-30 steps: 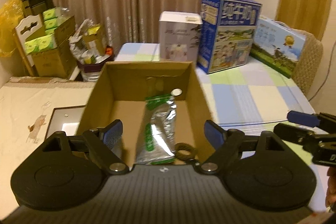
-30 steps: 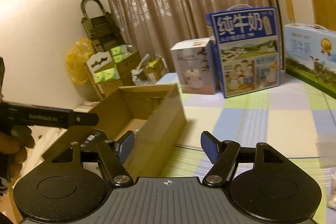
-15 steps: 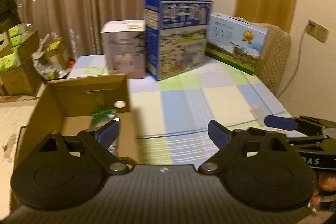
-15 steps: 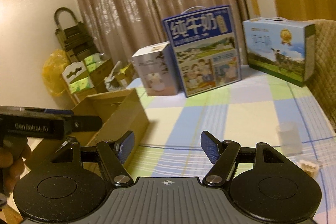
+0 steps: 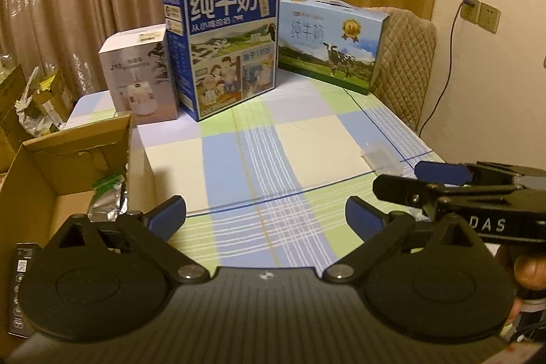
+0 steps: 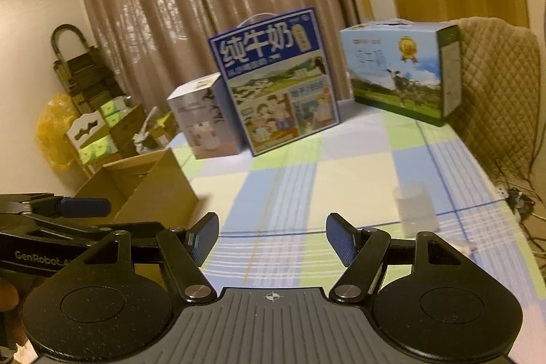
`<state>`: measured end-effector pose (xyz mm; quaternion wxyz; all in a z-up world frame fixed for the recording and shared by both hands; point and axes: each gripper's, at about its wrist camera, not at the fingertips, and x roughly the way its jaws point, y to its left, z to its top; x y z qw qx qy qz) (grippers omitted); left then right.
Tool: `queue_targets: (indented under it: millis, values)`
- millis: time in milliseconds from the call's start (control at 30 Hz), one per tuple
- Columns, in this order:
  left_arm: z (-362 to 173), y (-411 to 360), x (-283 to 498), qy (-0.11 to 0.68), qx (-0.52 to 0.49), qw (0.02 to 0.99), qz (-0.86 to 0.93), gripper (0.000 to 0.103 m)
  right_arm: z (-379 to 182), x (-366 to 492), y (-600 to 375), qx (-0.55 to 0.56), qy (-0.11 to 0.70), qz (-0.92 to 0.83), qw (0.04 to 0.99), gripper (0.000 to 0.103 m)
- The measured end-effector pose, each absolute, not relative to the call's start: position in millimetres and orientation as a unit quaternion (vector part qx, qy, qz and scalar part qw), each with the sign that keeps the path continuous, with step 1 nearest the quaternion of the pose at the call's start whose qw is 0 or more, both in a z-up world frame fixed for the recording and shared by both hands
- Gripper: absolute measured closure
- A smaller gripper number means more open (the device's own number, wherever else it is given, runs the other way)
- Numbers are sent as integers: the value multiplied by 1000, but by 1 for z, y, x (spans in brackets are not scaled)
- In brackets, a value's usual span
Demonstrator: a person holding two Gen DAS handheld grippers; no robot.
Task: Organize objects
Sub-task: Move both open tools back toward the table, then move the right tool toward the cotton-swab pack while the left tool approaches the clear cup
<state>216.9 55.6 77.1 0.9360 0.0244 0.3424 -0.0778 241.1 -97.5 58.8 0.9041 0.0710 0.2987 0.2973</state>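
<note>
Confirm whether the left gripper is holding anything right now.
No: the left gripper stands open over the checked tablecloth, with nothing between its blue pads.

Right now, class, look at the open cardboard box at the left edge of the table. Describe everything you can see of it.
The cardboard box is plain brown corrugated card, open-topped, with its flaps up. It stands upright at the left edge of the checked tablecloth, its right wall facing the cloth. Inside lies a silver foil pouch with green print, resting on the floor by the right wall. A white carton stands just behind its far corner; whether they touch cannot be told. Neither gripper touches the box.
</note>
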Motion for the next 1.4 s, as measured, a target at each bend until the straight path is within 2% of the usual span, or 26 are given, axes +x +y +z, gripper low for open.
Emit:
queue_targets:
  millis: [367,767,1033,1400]
  values:
    - [73,36,220,339,16,935,-99,1,52,249,-158,62,306,217,925,36]
    - [62,0,247,341,-21,932,-117,1,26,287,-232,68,372,145,914,36]
    - [48,-19,269,342,2,934,-108,1,13,315,-238,121,399,142,898,36]
    - [11,-22,289,355,-18,929,-106,1,-24,329,-199,53,435,165,884,36]
